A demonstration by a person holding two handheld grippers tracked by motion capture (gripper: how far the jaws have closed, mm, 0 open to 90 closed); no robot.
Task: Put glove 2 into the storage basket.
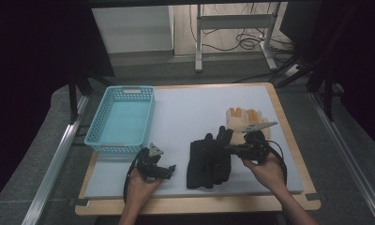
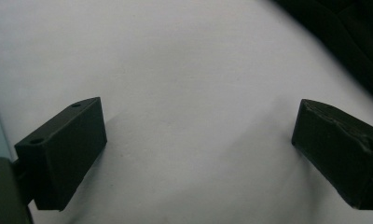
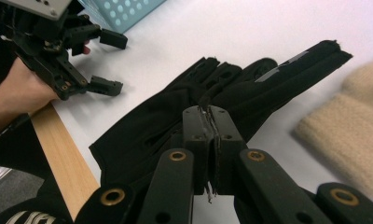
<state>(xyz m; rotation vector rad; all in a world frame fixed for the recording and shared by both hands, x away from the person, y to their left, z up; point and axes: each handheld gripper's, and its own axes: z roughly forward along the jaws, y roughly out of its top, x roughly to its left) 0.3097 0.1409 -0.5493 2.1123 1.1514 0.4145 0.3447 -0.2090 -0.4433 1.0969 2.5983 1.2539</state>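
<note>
Near the front edge of the bench (image 1: 185, 110), a little right of its middle, lies a pair of soft black fabric gloves (image 1: 209, 161), cuffs toward the person and fingers pointing to the far edge, one glove partly overlapping the other. The right hand-held gripper (image 1: 228, 148) sits over the gloves' fingers; in the right gripper view its jaws are pressed together on a thin pinch of black cloth, so it seems to hold the upper glove by a fold, though how much cloth it has is hard to tell. The left hand-held gripper (image 1: 169, 169) rests low toward the front left corner, just left of the gloves and apart from them, with its jaws spread wide over bare white surface. Behind the right hand-held gripper, toward the right edge, lies a pair of cream fuzzy knitted gloves (image 1: 244, 119). A light blue perforated plastic basket (image 1: 121, 119) stands at the far left corner, empty as far as can be seen. The black gloves look light, limp and thin: they should drape and sag when lifted, and the lower glove may drag along or slip free where the two overlap. A small pinch of fabric can slide out of shut jaws, so a deeper bite across the palm or at the thicker cuff hem would likely be safer, with the open left hand-held gripper free to take the other end.
</note>
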